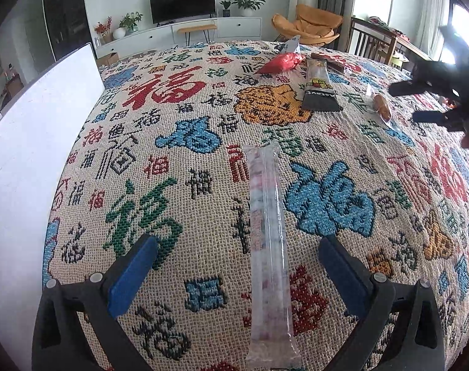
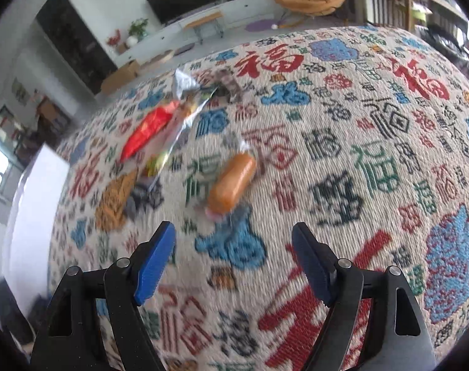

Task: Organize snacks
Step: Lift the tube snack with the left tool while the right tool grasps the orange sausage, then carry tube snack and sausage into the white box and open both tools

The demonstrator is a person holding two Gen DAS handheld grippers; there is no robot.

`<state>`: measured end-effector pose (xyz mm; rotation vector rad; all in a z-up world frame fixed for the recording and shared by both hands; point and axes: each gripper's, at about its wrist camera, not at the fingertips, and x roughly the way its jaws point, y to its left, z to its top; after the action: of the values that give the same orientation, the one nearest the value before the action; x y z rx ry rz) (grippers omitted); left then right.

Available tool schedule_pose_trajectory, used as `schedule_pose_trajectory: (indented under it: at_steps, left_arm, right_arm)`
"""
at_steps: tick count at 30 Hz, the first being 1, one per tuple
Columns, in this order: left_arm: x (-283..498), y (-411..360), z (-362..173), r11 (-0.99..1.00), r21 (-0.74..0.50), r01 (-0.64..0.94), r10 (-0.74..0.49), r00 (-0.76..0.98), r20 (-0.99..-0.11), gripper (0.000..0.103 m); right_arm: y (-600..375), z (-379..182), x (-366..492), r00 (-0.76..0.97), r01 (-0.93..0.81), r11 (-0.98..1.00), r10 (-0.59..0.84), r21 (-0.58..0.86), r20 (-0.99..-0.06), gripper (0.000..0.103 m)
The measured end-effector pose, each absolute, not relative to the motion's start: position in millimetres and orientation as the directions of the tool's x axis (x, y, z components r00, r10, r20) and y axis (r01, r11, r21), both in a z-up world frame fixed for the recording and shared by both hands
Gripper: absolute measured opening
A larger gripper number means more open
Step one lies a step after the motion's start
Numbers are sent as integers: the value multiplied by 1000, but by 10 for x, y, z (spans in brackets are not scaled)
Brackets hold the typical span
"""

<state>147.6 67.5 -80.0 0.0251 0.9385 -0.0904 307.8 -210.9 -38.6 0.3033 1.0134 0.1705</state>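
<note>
Snacks lie on a patterned cloth (image 1: pixel 203 167). Left wrist view: the left gripper (image 1: pixel 234 266) stands wide apart at bottom centre, a long clear packet (image 1: pixel 268 241) lying loose between its fingers, touched by neither; a red bag (image 1: pixel 280 61) and dark packet (image 1: pixel 319 89) sit upper right; the right gripper (image 1: pixel 419 102) shows at right edge. Right wrist view, blurred: the right gripper (image 2: pixel 234 259) gapes, empty, at bottom; an orange sausage (image 2: pixel 232 182) lies centre, just beyond it; the red bag (image 2: pixel 147 130) sits at centre left.

Left gripper (image 1: pixel 237 266) wide open; clear long snack packet (image 1: pixel 270 232) flat on patterned cloth (image 1: pixel 172 154), untouched.
</note>
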Motion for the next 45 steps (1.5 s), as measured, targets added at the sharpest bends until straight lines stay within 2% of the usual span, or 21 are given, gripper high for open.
schedule_pose_trajectory:
  at_steps: [4,6,7,8,10,16,17,18,19,20,21,24,30,36,40,45]
  left_arm:
    - [1475,675,-801,996,-18,89,-67,588,-806,103]
    - [1475,675,-801,996,-18,89,-67,588,-806,103]
    - [1475,677,-801,996,-19,89,-68,588,-806,103]
    - [1475,679,-800,996,-20,89,-68,588,-806,103]
    - [1478,665,-799,996,-20,90,-69,586,-807,103]
    - [1548,657,-759,987,-34,155,-108,498,-861,102]
    - [1532,662,-743,986,-47,158,-121,499,-858,95]
    - [1507,671,-724,987,-48,152,-120,512,-851,85]
    - [1469,676,-692,990,-25,140,-97,536,-839,55]
    - [1447,691,-668,989,-38,144,-111,542,-833,31]
    - [1424,726,-655,989,-56,137,-123,544,-830,19]
    - [1332,945,-624,975,-198,97,-219,536,-815,17]
    - [957,1157,-346,946,-316,73,-293,613,-734,17]
    - [559,1534,381,901,-426,80,-342,736,-584,17]
    - [262,2128,892,924,-383,19,-235,818,-525,17]
    - [11,2959,1029,945,-264,-195,12,824,-567,18]
  right_arm:
    - [-1899,-611,3670,414,115,948,225,296,-882,80]
    - [-1685,-624,3734,423,97,981,114,170,-899,76]
    - [-1574,-631,3736,422,68,995,43,79,-906,55]
    - [-1491,-620,3716,426,44,999,-16,3,-904,49]
    - [-1518,-591,3669,409,3,999,39,44,-912,41]
    - [-1962,-228,3304,406,-37,961,266,275,-874,36]
    - [-1992,-161,3220,400,-61,954,292,293,-869,34]
    - [-1960,-114,3134,396,-81,953,301,293,-868,22]
    - [-1964,-98,3061,388,-89,951,306,295,-870,22]
    - [-1978,-89,2974,381,-98,948,316,302,-869,22]
    - [-1971,-100,2913,375,-109,949,316,297,-871,22]
    - [-2027,-183,2777,370,-106,946,325,308,-870,21]
    - [-2091,-26,2571,400,-135,904,424,405,-813,21]
    - [-1596,516,2342,416,-294,842,539,452,-732,21]
    - [-891,1111,2169,392,-460,729,679,508,-621,21]
    - [380,1557,1876,233,-652,544,807,528,-543,22]
